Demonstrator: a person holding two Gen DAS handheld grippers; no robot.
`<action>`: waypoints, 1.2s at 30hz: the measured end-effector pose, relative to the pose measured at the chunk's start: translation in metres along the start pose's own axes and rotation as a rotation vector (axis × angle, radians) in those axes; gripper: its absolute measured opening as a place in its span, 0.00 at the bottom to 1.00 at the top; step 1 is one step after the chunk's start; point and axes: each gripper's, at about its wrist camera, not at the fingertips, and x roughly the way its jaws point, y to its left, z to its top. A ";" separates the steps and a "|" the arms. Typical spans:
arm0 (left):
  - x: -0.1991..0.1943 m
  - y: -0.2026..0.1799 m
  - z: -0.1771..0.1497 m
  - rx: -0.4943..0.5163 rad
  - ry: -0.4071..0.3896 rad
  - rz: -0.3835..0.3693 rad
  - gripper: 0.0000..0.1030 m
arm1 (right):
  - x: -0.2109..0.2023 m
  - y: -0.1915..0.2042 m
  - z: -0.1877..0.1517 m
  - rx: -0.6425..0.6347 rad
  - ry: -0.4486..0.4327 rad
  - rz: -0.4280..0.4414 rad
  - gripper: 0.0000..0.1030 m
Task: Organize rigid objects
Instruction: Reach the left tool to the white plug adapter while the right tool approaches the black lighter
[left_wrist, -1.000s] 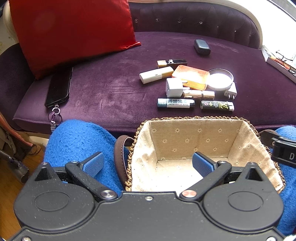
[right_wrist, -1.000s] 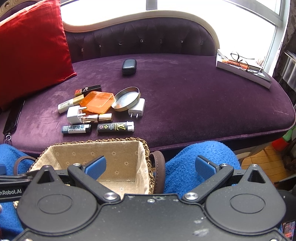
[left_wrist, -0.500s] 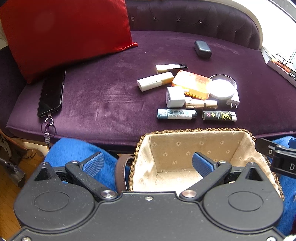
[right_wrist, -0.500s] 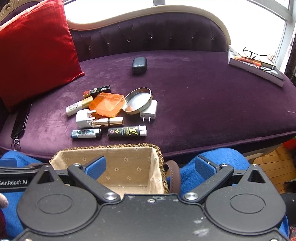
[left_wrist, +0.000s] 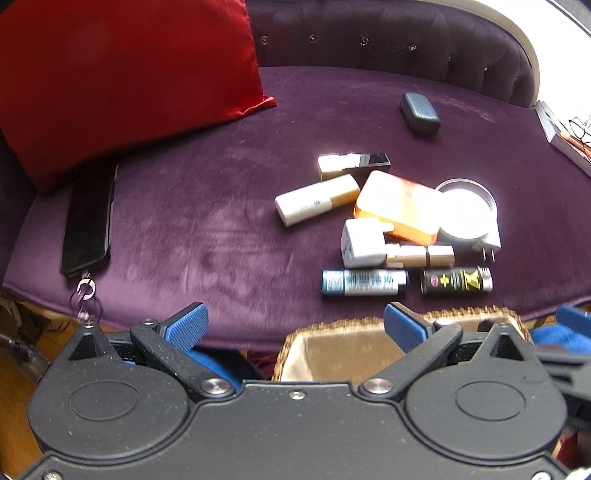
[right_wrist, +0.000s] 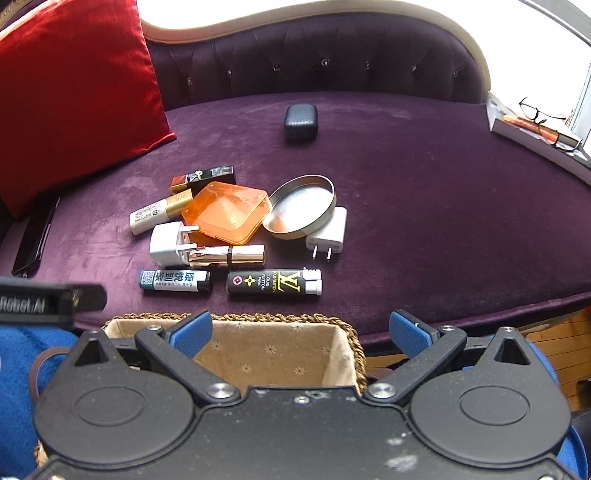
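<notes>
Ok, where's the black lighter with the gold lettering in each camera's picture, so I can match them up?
Left wrist view: the black lighter lies right of centre, at the near edge of the clutter, just beyond the basket.
Right wrist view: the black lighter lies near the middle, just beyond the basket.
Shared landmark: the blue-and-white lighter lies in line to its left in both.

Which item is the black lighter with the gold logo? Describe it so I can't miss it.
On the purple sofa seat, find the cluster of small items just beyond the wicker basket. The black lighter lies at its near right corner, the only piece with gold lettering and a white cap.
</notes>
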 end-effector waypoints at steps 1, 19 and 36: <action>0.004 -0.002 0.004 0.007 0.000 0.001 0.96 | 0.003 0.000 0.001 0.001 0.003 0.000 0.99; 0.065 -0.032 0.044 0.049 0.058 -0.015 0.83 | 0.028 0.003 0.009 0.016 0.048 0.024 0.99; 0.079 -0.038 0.060 0.107 0.014 -0.095 0.52 | 0.070 0.012 0.023 0.031 0.121 0.020 0.99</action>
